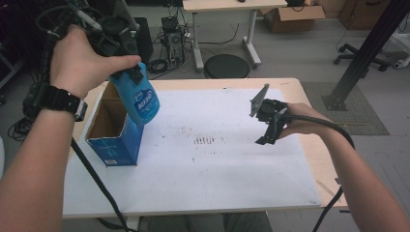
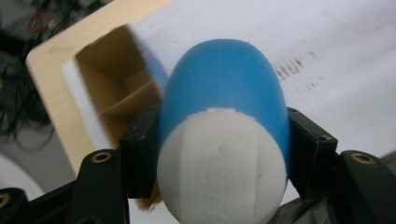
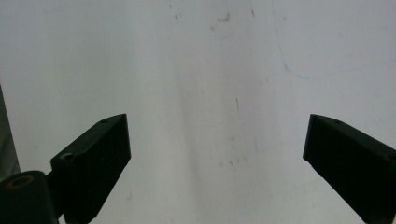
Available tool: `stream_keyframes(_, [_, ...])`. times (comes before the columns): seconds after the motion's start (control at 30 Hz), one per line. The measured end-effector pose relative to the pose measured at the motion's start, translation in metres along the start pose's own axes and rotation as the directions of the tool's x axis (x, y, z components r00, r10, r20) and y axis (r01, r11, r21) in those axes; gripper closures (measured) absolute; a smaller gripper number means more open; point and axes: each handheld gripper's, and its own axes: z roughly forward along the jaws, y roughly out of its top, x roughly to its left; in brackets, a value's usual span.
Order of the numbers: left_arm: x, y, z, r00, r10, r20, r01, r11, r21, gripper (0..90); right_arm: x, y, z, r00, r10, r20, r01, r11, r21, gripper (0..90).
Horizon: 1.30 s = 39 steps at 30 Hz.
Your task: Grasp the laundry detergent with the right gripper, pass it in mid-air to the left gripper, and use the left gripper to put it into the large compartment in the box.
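White-covered table (image 1: 203, 179), bottle headed for the box.
Left gripper (image 1: 126, 72) is clamped on the blue bottle (image 1: 140, 99), lifted just above the open box (image 1: 113, 130); lowering it in remains. Right gripper (image 1: 270, 123), well right of the box, gapes empty.

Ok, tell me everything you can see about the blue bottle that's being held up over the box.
The blue bottle looks like smooth plastic, with a rounded blue body, a white end and a label too blurred to read. The left hand-held gripper clamps it by that white end, black pads pressing both sides. It hangs tilted in the air, blue end down, above the open blue cardboard box, apparently clear of it.
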Motion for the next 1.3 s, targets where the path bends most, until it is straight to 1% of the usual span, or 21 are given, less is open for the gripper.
stream_keyframes(0.03, [0.007, -0.001, -0.001, 0.9987, -0.049, -0.013, 0.049, 0.9988, 0.007, 38.2, -0.001, -0.005, -0.003, 0.9999, 0.008, 0.006, -0.008, 1.000, 0.006, 7.4])
stream_keyframes(0.1, [0.017, -0.003, -0.003, 0.9924, -0.118, -0.033, 0.119, 0.9928, 0.014, 38.2, -0.004, -0.016, -0.010, 0.9995, 0.026, 0.021, -0.026, 1.000, 0.016, 7.7])
stream_keyframes(0.13, [0.027, -0.004, -0.004, 0.9851, -0.164, -0.053, 0.165, 0.9861, 0.019, 38.3, -0.006, -0.024, -0.016, 0.9992, 0.036, 0.019, -0.036, 0.999, 0.014, 8.3])
stream_keyframes(0.17, [0.027, -0.004, -0.004, 0.9851, -0.164, -0.053, 0.165, 0.9861, 0.019, 38.3, -0.006, -0.024, -0.016, 0.9992, 0.036, 0.019, -0.036, 0.999, 0.014, 8.3])
stream_keyframes(0.23, [0.036, -0.007, -0.004, 0.9741, -0.214, -0.072, 0.216, 0.9764, 0.011, 38.2, -0.010, -0.033, -0.022, 0.9982, 0.059, 0.014, -0.059, 0.998, 0.005, 8.6])
stream_keyframes(0.3, [0.046, -0.011, -0.003, 0.9617, -0.261, -0.085, 0.262, 0.9650, 0.005, 38.2, -0.014, -0.041, -0.027, 0.9964, 0.079, 0.031, -0.079, 0.997, 0.008, 8.7])
stream_keyframes(0.33, [0.053, -0.014, -0.001, 0.9525, -0.290, -0.092, 0.291, 0.9567, -0.004, 38.3, -0.016, -0.047, -0.030, 0.9950, 0.087, 0.048, -0.088, 0.996, 0.019, 8.7])
stream_keyframes(0.37, [0.057, -0.015, 0.000, 0.9479, -0.303, -0.097, 0.304, 0.9526, -0.007, 38.2, -0.017, -0.049, -0.031, 0.9949, 0.087, 0.051, -0.088, 0.996, 0.027, 8.7])
stream_keyframes(0.4, [0.057, -0.015, 0.000, 0.9479, -0.303, -0.097, 0.304, 0.9526, -0.007, 38.2, -0.017, -0.049, -0.031, 0.9949, 0.087, 0.051, -0.088, 0.996, 0.027, 8.7])
stream_keyframes(0.53, [0.069, -0.021, 0.011, 0.9269, -0.355, -0.121, 0.356, 0.9343, -0.016, 38.2, -0.022, -0.060, -0.034, 0.9922, 0.106, 0.066, -0.108, 0.994, 0.032, 8.8])
stream_keyframes(0.57, [0.069, -0.021, 0.011, 0.9269, -0.355, -0.121, 0.356, 0.9343, -0.016, 38.2, -0.022, -0.060, -0.034, 0.9922, 0.106, 0.066, -0.108, 0.994, 0.032, 8.8])
stream_keyframes(0.67, [0.076, -0.025, 0.022, 0.9178, -0.374, -0.134, 0.376, 0.9266, -0.009, 38.2, -0.021, -0.062, -0.032, 0.9925, 0.100, 0.070, -0.104, 0.994, 0.047, 9.2])
stream_keyframes(0.7, [0.076, -0.025, 0.022, 0.9178, -0.374, -0.134, 0.376, 0.9266, -0.009, 38.2, -0.021, -0.062, -0.032, 0.9925, 0.100, 0.070, -0.104, 0.994, 0.047, 9.2])
stream_keyframes(0.73, [0.077, -0.026, 0.027, 0.9154, -0.379, -0.135, 0.382, 0.9243, -0.007, 38.2, -0.020, -0.063, -0.032, 0.9924, 0.100, 0.071, -0.104, 0.993, 0.050, 9.2])
stream_keyframes(0.97, [0.083, -0.035, 0.053, 0.9129, -0.388, -0.128, 0.393, 0.9191, 0.023, 38.3, -0.020, -0.063, -0.029, 0.9936, 0.093, 0.064, -0.097, 0.994, 0.058, 9.1])
stream_keyframes(1.0, [0.083, -0.036, 0.057, 0.9145, -0.382, -0.133, 0.389, 0.9206, 0.030, 38.3, -0.019, -0.063, -0.028, 0.9936, 0.092, 0.066, -0.096, 0.993, 0.062, 9.2])
stream_keyframes(1.1, [0.083, -0.038, 0.072, 0.9142, -0.376, -0.150, 0.387, 0.9209, 0.048, 38.2, -0.019, -0.062, -0.027, 0.9934, 0.092, 0.069, -0.096, 0.994, 0.061, 9.2])
stream_keyframes(1.13, [0.083, -0.038, 0.072, 0.9142, -0.376, -0.150, 0.387, 0.9209, 0.048, 38.2, -0.019, -0.062, -0.027, 0.9934, 0.092, 0.069, -0.096, 0.994, 0.061, 9.2])
stream_keyframes(1.17, [0.083, -0.040, 0.080, 0.9156, -0.374, -0.147, 0.386, 0.9207, 0.060, 38.2, -0.018, -0.061, -0.027, 0.9937, 0.090, 0.067, -0.094, 0.994, 0.062, 9.2])
stream_keyframes(1.2, [0.083, -0.040, 0.080, 0.9156, -0.374, -0.147, 0.386, 0.9207, 0.060, 38.2, -0.018, -0.061, -0.027, 0.9937, 0.090, 0.067, -0.094, 0.994, 0.062, 9.2])
stream_keyframes(1.3, [0.083, -0.044, 0.092, 0.9182, -0.371, -0.138, 0.383, 0.9207, 0.073, 38.3, -0.017, -0.062, -0.027, 0.9935, 0.085, 0.075, -0.090, 0.994, 0.067, 9.0])
